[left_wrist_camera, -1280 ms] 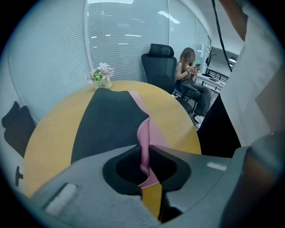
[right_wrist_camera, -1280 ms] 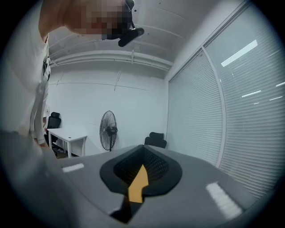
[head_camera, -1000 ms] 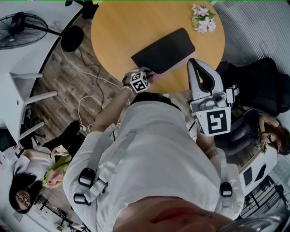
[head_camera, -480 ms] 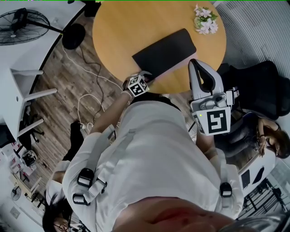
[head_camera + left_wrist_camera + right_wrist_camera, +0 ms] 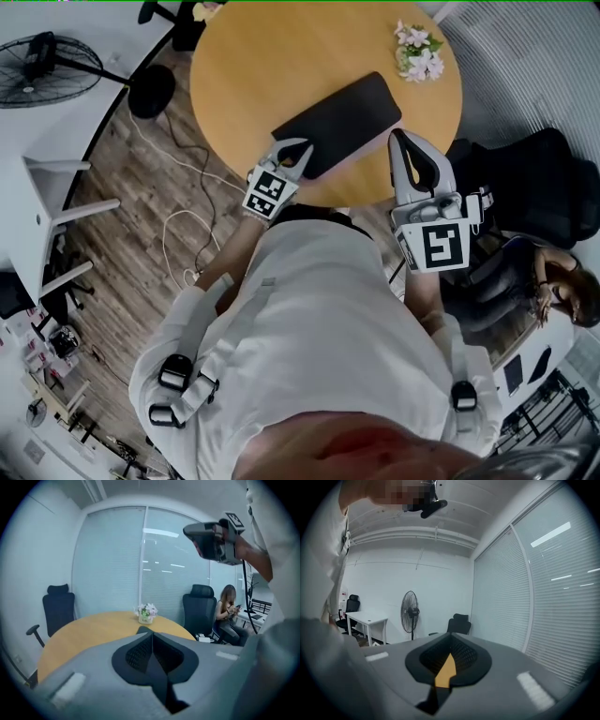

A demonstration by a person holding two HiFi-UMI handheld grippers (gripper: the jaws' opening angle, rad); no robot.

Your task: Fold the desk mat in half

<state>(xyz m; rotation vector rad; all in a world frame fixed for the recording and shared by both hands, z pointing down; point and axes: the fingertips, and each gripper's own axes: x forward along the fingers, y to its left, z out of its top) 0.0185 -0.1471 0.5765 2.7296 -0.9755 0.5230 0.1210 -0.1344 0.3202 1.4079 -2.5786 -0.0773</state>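
Seen from the head, looking steeply down: 1 round wooden table (image 5: 253,66) w/ 1 black mat (image 5: 342,117) lying flat & unfolded on its near half, long side running diagonally. There is 1 small bunch of pale flowers (image 5: 417,53) at the table's far right, well apart from the mat. A person in a white top stands at the near edge w/ 2 tools, 1 per hand. The left hand-held gripper (image 5: 298,152) is at the mat's near-left corner. Its jaws have just been closing & now meet fully, pads pressed flat together, w/ nothing seen between them. In its own view a dark tip of the mat shows just past the jaws, w/ the flowers straight beyond. The right hand-held gripper (image 5: 398,139) is held up over the table's near edge, right of the mat & not touching it. Its jaw tips are together w/ nothing held, & a sliver of orange tabletop shows through the gap behind them. Each tool carries 1 marker cube. Around the room the left gripper view shows 2 black office chairs, 1 at left (image 5: 58,609) & 1 at right (image 5: 201,609), plus 1 seated person (image 5: 228,606) beside the right chair. Also 1 standing fan (image 5: 42,61), 1 white desk (image 5: 37,202) & 1 light cable (image 5: 178,220) looped on the wood floor.
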